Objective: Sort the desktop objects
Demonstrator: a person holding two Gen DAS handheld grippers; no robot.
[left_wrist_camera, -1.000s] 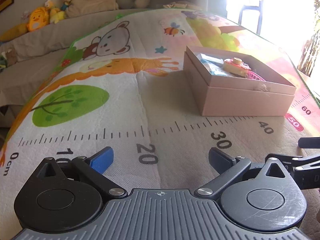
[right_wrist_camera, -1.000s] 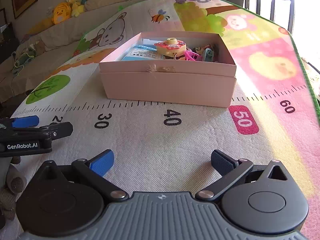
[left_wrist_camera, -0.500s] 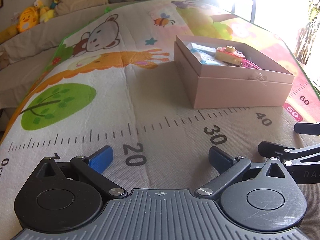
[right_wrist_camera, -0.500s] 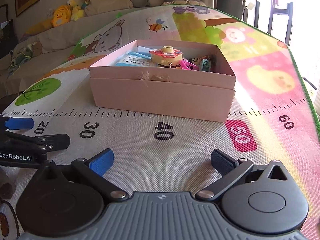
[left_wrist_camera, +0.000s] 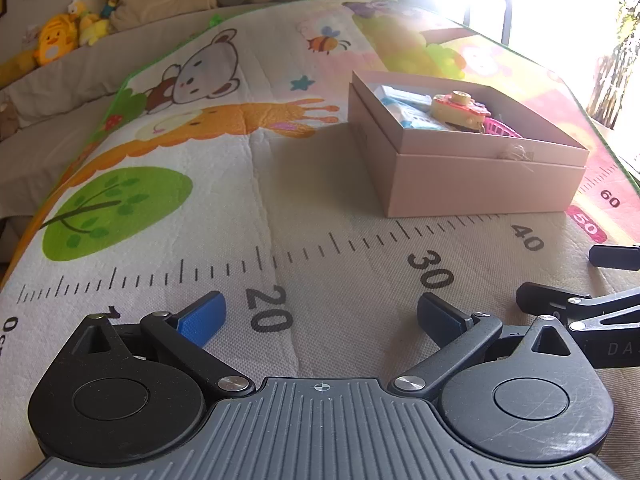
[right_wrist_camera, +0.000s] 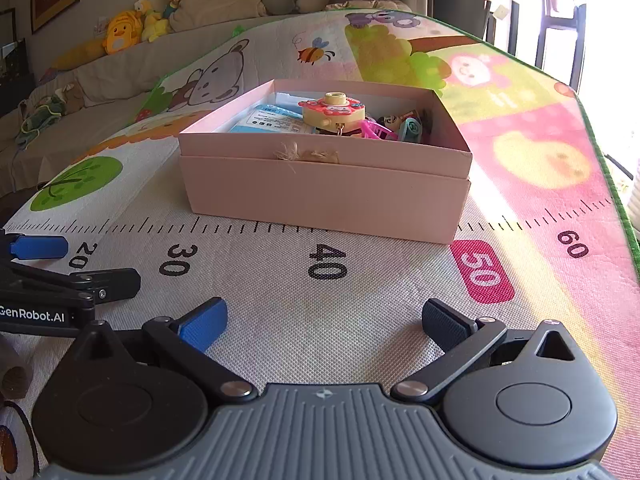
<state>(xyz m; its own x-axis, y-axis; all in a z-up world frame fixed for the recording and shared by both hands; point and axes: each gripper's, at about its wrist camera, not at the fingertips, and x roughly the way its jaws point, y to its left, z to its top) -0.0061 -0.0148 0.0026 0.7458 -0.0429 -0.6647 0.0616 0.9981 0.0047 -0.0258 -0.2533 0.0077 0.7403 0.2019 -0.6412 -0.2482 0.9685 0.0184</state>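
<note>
Right wrist view: right hand-held gripper (right_wrist_camera: 324, 324) w/ jaws wide apart, nothing btwn, low over play mat (right_wrist_camera: 280, 300). Left hand-held gripper (left_wrist_camera: 320, 314) likewise spread, empty. Farther on, pink box (right_wrist_camera: 324, 196) sits on mat, holding toy (right_wrist_camera: 334, 110) & blue packet (right_wrist_camera: 268, 120).

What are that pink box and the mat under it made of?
The pink box looks like matte cardboard: flat, dull walls, crisp folded edges, and a frayed torn patch on its front rim. The mat seems to be soft padded foam or fabric with a printed picture; its surface shows a fine woven texture and shallow creases.
</note>
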